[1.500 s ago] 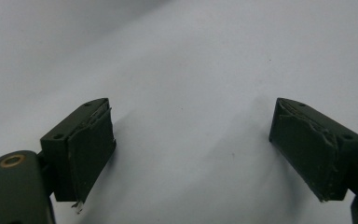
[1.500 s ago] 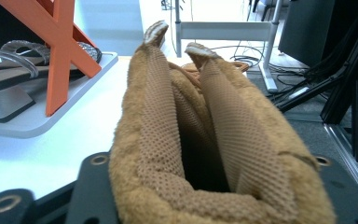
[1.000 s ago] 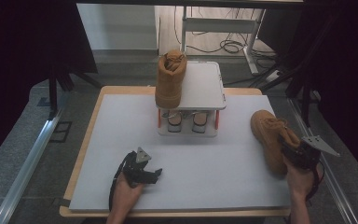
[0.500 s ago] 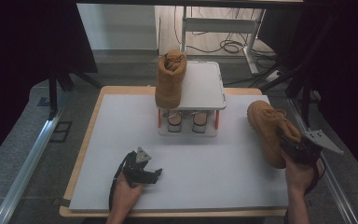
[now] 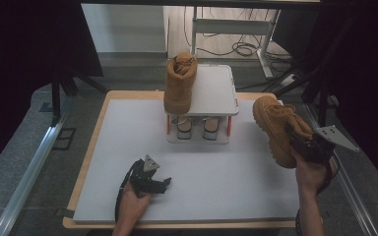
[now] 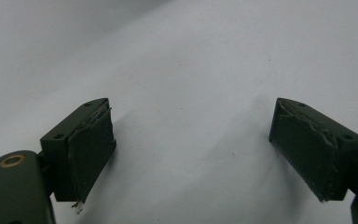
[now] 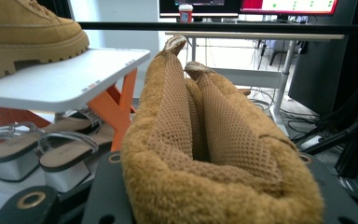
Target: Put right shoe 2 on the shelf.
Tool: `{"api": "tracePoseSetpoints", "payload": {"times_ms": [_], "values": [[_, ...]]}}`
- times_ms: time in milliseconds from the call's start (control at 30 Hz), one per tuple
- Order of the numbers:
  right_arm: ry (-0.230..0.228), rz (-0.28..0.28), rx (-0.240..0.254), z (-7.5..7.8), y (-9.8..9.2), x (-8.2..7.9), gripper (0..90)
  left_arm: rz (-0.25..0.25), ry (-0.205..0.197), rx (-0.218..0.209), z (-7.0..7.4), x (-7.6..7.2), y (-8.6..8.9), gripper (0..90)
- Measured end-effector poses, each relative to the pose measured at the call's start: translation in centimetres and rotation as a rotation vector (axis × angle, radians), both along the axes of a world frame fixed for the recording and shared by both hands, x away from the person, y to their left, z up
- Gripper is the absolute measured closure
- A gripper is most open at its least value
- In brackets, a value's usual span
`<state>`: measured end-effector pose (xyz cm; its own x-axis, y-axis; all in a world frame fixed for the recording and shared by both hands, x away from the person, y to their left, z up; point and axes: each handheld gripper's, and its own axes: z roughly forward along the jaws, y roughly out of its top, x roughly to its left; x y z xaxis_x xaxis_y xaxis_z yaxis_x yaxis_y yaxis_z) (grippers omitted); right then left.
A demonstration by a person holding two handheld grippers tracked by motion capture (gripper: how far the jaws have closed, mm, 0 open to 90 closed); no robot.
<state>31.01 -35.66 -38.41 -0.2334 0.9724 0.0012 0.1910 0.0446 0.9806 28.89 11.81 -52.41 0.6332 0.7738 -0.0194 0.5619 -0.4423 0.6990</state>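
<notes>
A tan boot (image 5: 275,123) hangs above the right side of the white mat, toe pointing away from me. My right gripper (image 5: 307,145) is shut on its collar; in the right gripper view the fuzzy collar and mesh lining (image 7: 205,140) bulge up between the jaws and hide the pads. A matching boot (image 5: 179,83) stands on the left of a small white rack top (image 5: 216,91), seen as boot (image 7: 23,32) on rack top (image 7: 74,74). A pair of sandals (image 5: 197,127) sits on the rack's lower level. My left gripper (image 5: 160,184) rests on the mat near the front edge, open, with nothing between its fingers (image 6: 91,149).
The white mat (image 5: 128,147) covers a wooden table whose edge (image 5: 177,225) runs along the front. Behind the table stand a desk frame and floor cables (image 5: 241,46). Dark curtains and stands flank both sides. A metal rail (image 5: 27,172) runs along the left.
My right gripper has lifted the tan boot higher and carried it a little left, toward the rack. The left gripper has stayed where it was.
</notes>
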Motion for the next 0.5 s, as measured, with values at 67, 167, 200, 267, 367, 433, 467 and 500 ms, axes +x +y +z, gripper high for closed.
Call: {"api": "tracePoseSetpoints", "payload": {"times_ms": [67,167,200,267,367,433,467,500], "values": [[-0.009,0.005,-0.003,0.4,0.2,0.2,55.7,-0.002,-0.001,0.002,0.0,0.0,0.0,13.4],[-0.021,0.01,-0.004,1.1,0.5,0.4,55.7,-0.001,0.0,-0.001,0.0,0.0,0.0,13.5],[-0.023,0.012,-0.002,1.3,0.6,0.4,55.7,0.0,0.001,-0.001,0.0,0.0,0.0,13.4],[-0.025,0.014,-0.002,1.5,0.7,0.5,55.7,0.001,0.0,-0.001,0.0,0.0,0.0,13.5],[-0.036,0.024,0.001,2.4,1.0,0.7,55.7,0.0,-0.003,-0.002,0.0,0.0,0.0,13.5],[-0.042,0.028,0.0,2.9,1.2,0.9,55.7,-0.001,-0.003,-0.001,0.0,0.0,0.0,13.4],[-0.047,0.028,0.0,3.1,1.3,0.9,55.7,-0.001,-0.003,-0.001,0.0,0.0,0.0,13.5],[-0.049,0.029,-0.001,3.3,1.4,0.9,55.7,-0.003,-0.003,0.003,0.0,0.0,0.0,13.5]]}}
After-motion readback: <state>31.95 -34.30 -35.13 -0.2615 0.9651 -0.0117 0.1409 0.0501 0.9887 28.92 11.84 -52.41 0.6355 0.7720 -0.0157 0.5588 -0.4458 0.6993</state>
